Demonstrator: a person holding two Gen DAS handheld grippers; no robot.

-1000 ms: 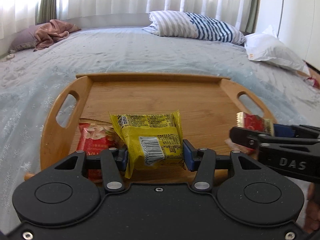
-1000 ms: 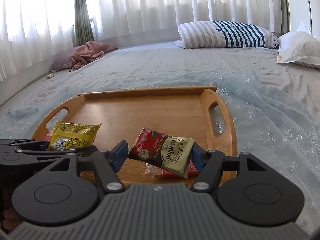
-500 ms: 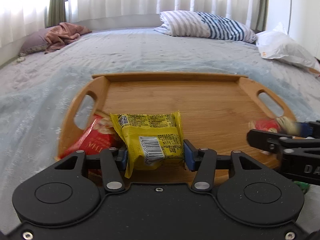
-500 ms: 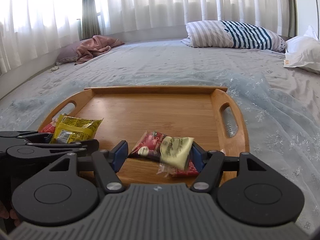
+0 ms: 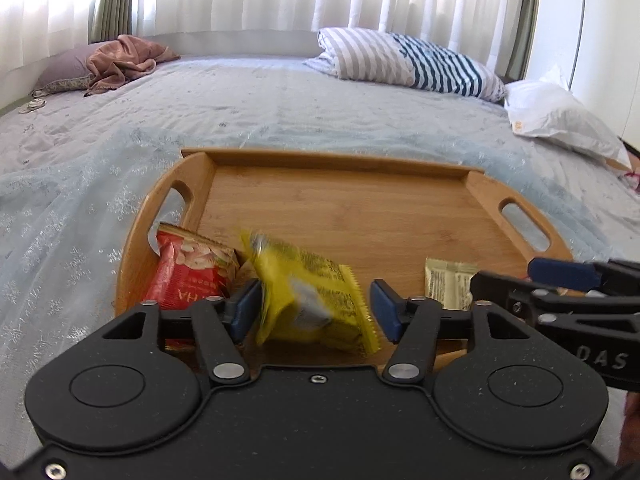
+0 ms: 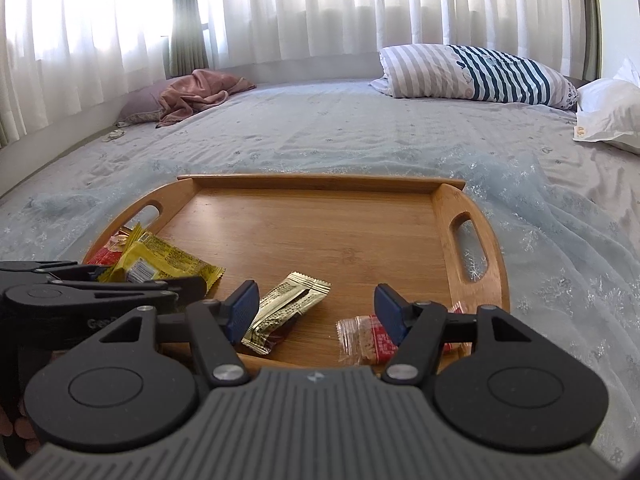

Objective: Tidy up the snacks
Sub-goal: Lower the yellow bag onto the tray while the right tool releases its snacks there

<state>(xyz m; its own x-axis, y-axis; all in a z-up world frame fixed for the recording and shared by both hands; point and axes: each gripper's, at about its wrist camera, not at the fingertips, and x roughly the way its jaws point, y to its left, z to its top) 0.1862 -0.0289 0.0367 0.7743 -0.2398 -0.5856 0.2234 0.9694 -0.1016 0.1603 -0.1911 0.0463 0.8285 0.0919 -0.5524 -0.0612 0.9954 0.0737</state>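
1. The crinkly yellow snack packet [image 5: 312,300], blurred, lay tilted on the near edge of the wooden tray [image 5: 360,216], between the left gripper [image 5: 314,308]'s blue-padded fingers [image 5: 244,308], which had just been opening and stood released, clear of the foil.
2. A glossy red packet [image 5: 188,276] leaned beside it by the tray's cut-out handle.
3. A gold foil wrapper [image 6: 286,308] lay flat between the right gripper [image 6: 316,310]'s parted fingers, let go; a clear red-printed wrapper [image 6: 364,340] sat by the right pad.
4. The smooth-grained, oval-ended tray rested on a pale blue embroidered bedspread [image 6: 320,140].
5. A striped pillow [image 6: 476,72] lay beyond.
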